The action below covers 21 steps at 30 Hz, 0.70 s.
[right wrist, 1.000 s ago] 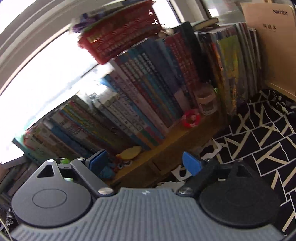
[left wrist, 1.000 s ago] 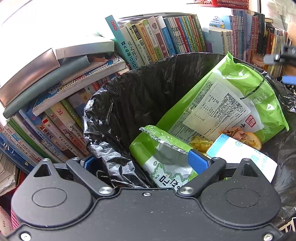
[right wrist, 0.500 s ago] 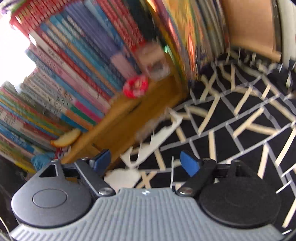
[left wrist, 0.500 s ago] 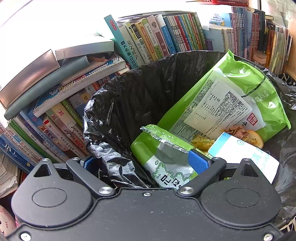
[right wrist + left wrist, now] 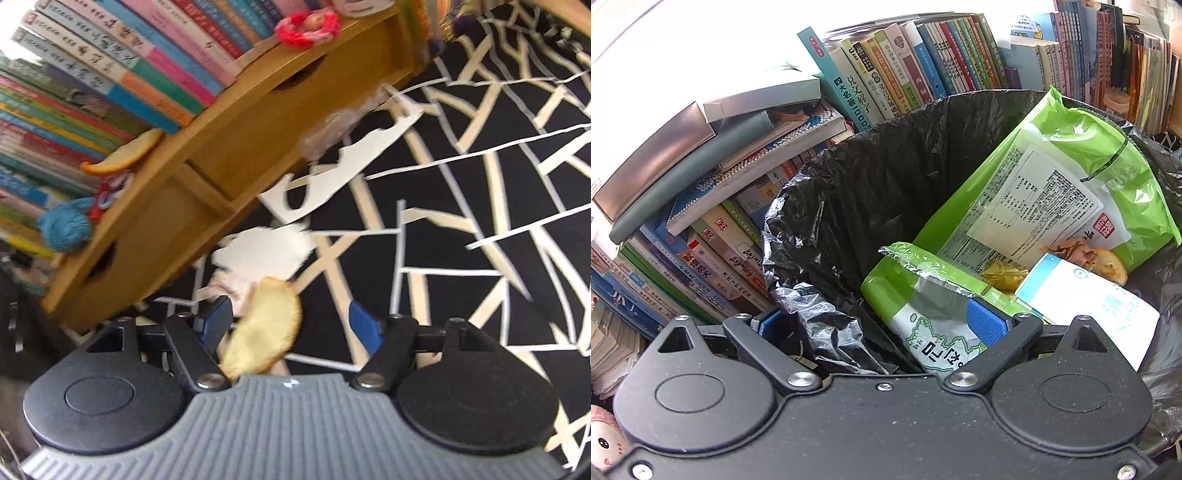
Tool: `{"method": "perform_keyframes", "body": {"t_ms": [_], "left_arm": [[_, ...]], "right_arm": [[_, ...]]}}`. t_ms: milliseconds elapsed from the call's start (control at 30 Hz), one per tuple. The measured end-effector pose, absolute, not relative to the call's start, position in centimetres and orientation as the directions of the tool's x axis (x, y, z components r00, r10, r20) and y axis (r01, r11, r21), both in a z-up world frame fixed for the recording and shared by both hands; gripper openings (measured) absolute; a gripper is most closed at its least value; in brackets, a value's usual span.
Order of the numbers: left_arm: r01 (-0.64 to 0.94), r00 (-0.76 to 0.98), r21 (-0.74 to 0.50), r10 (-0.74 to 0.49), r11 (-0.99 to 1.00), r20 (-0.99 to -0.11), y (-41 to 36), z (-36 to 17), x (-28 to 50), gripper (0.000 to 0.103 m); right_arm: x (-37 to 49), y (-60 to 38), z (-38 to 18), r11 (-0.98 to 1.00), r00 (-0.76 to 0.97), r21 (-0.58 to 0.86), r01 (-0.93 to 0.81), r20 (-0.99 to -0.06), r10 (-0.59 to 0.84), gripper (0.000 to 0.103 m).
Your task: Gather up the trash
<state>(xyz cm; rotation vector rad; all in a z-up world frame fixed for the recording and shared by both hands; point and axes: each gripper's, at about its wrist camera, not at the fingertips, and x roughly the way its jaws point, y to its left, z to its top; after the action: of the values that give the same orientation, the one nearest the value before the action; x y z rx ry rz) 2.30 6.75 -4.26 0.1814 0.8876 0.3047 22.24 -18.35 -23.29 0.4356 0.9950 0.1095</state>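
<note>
Grippers: left gripper (image 5: 877, 319) spread wide over bin liner (image 5: 905, 155); right gripper (image 5: 291, 325) apart, peel (image 5: 264, 332) at 6 o'clock.

Crinkled glossy plastic bin liner (image 5: 916, 155); smooth wooden shelf (image 5: 236, 147); glossy foil packet (image 5: 1052, 177).

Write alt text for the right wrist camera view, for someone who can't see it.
The open right gripper hovers over a yellowish peel-like scrap and torn white paper on a black-and-white patterned cloth. Behind runs a wooden shelf of colourful books.
</note>
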Motion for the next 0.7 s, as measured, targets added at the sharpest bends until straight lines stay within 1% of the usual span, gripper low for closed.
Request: {"method": "perform_keyframes", "body": {"t_ms": [67,167,200,267,300,333,433,700], "left_arm": [[-0.188,0.589,0.286,0.341,0.94,-0.733,6.7,-4.3,2.3,0.097],[-0.191,0.585,0.293,0.349,0.937,-0.732,6.6,-4.3,2.4,0.097],[-0.19,0.584,0.296,0.35,0.936,-0.732,6.6,-4.3,2.4,0.097],[-0.187,0.582,0.298,0.35,0.936,-0.734,6.6,-4.3,2.4,0.097],[-0.186,0.582,0.298,0.349,0.936,-0.734,6.7,-4.3,2.4,0.097],[-0.186,0.582,0.297,0.349,0.937,-0.735,6.7,-4.3,2.5,0.097],[-0.195,0.586,0.3,0.356,0.934,-0.728,6.6,-4.3,2.5,0.097],[-0.223,0.604,0.297,0.37,0.929,-0.705,6.5,-4.2,2.3,0.097]], "right_arm": [[21.7,-18.4,-23.6,0.895,0.573,0.428,0.124,-0.767,0.288,0.077],[20.8,-18.3,-24.2,0.876,0.603,0.471,0.107,-0.731,0.319,0.072],[20.6,-18.1,-24.3,0.879,0.612,0.467,0.099,-0.725,0.316,0.062],[20.5,-17.7,-24.4,0.878,0.604,0.47,0.094,-0.728,0.325,0.036],[20.5,-17.7,-24.5,0.873,0.593,0.477,0.101,-0.734,0.332,0.015],[20.4,-17.7,-24.4,0.874,0.585,0.475,0.105,-0.74,0.332,0.012],[20.1,-17.6,-24.0,0.884,0.588,0.457,0.095,-0.742,0.321,0.01],[19.6,-20.0,-20.4,0.859,0.662,0.492,0.139,-0.692,0.289,0.009]]}}
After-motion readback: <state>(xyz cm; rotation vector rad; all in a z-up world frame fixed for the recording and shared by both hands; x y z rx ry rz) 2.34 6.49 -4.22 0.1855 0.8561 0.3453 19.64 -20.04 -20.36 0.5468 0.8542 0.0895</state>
